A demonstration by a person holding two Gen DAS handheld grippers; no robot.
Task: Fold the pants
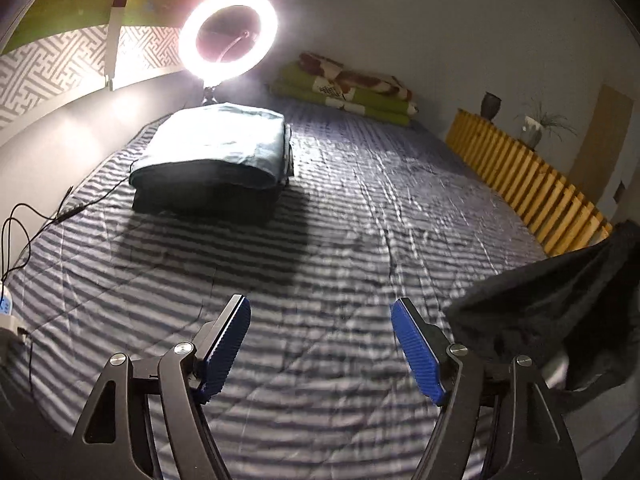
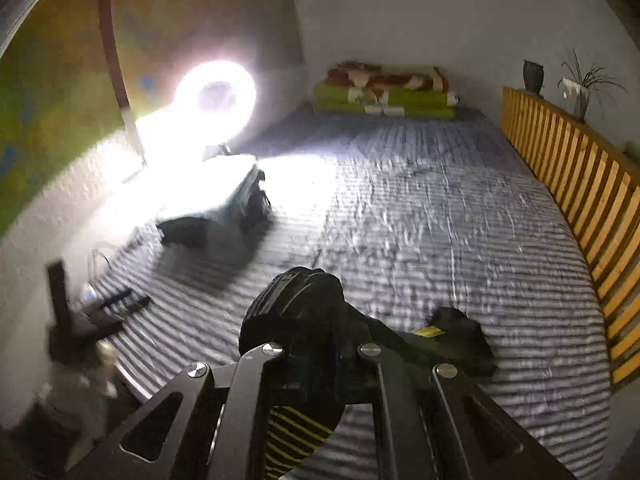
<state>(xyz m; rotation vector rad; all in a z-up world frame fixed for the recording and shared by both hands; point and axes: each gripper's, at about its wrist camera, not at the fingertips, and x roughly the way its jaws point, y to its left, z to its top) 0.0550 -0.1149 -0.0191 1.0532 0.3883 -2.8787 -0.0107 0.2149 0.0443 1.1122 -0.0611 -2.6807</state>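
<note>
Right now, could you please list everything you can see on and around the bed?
Black pants: one, black, bunched in the right gripper above the near bed.
Folded stack: one, blue-grey over dark, far left of bed.
Ring light: one, lit white, behind the stack.
Folded blanket: one, green and brown-cream, far end.
Striped bedcover: one, blue-grey stripes.
Slatted rail: one, yellow wood, right edge.
Vase: one, dark, on the rail.
Potted plant: one, white pot, beside the vase.
Cable: black, left edge.
Left gripper: blue pads, open, empty.
Right gripper: black, shut on pants.
</note>
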